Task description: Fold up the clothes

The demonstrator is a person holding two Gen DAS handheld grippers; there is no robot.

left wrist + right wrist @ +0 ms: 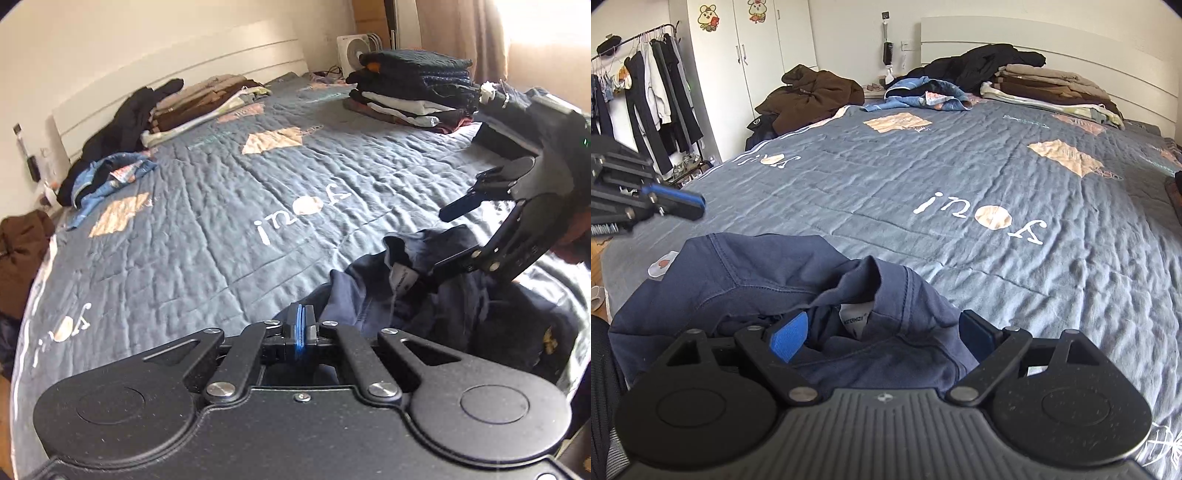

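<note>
The left gripper [302, 326] is seen with its blue pads pressed flat together, nothing caught between them, poised above the near edge of the bed. Just beyond and to the right of it, a crumpled navy T-shirt [798, 280] is spread in a loose heap on the blue-grey quilt [221, 221], its collar turned up and a white neck label [855, 319] exposed. The right gripper [882, 332] is held low over that collar with its jaws spread wide; the fabric is bunched between the two fingers, but no pinch is made on it, and one blue pad [788, 336] is shown resting against the cloth. Further back, a tall stack of folded clothes [413, 92] is parked at the far right of the quilt. A second, flatter stack of beige and brown folded garments [1052, 86] is set by the white headboard [1071, 48], with a black jacket [990, 59] slumped beside it and a rumpled blue garment [923, 94] lying near it. A brown hoodie [812, 96] is piled off the bed's edge, and a clothes rack [646, 92] is glimpsed beyond.
</note>
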